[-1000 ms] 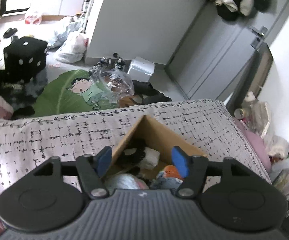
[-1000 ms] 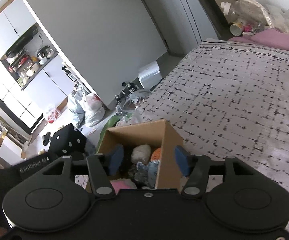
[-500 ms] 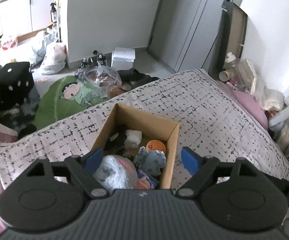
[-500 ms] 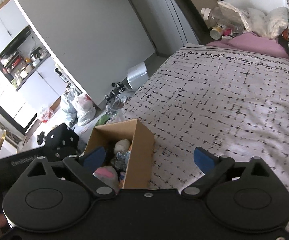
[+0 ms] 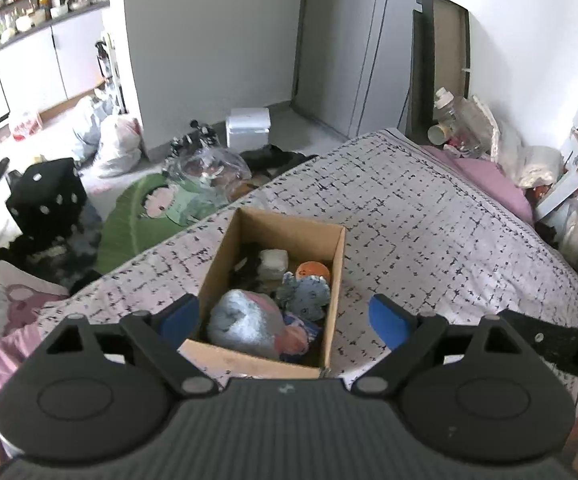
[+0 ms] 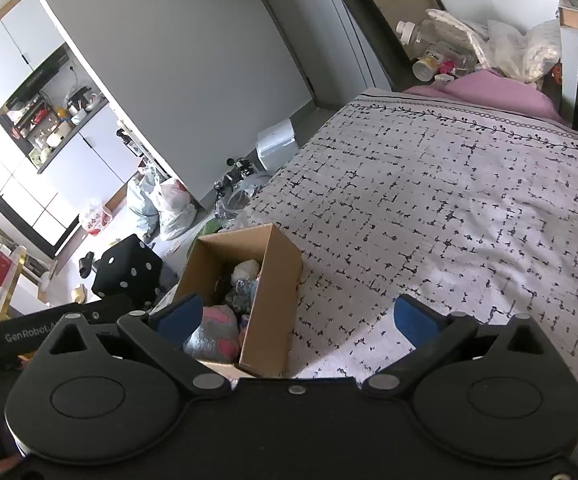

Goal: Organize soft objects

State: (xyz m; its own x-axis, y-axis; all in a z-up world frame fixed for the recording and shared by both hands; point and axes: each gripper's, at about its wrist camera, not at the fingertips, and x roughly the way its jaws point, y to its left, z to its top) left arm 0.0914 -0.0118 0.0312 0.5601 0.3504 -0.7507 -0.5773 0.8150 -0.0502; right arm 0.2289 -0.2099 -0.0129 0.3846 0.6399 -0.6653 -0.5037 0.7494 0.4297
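A brown cardboard box (image 5: 289, 222) stands on the bed's black-and-white patterned cover (image 5: 429, 220). Inside lie a grey-and-pink plush (image 5: 249, 320), a blue-grey plush (image 5: 305, 292), an orange ball (image 5: 313, 270), a white soft piece (image 5: 273, 262) and something dark. My left gripper (image 5: 285, 320) hangs above the box's near end, its jaws opening, gripping nothing. My right gripper (image 6: 296, 318) hovers above the box (image 6: 273, 300) at its right wall, jaws opening wide, with no pad touching anything. The grey-and-pink plush (image 6: 213, 328) shows there too.
On the floor beyond the bed sit a black dice cushion (image 5: 47, 196), a green leaf cushion (image 5: 141, 216), plastic bags (image 5: 117, 144) and a white bin (image 5: 247, 126). A pink pillow (image 5: 489, 184) and clutter line the bed's far right. The cover (image 6: 449, 220) stretches right of the box.
Both grippers have pulled back and up from the box, which now looks smaller and shows whole. Both pairs of jaws have spread much wider. The left view has rolled level.
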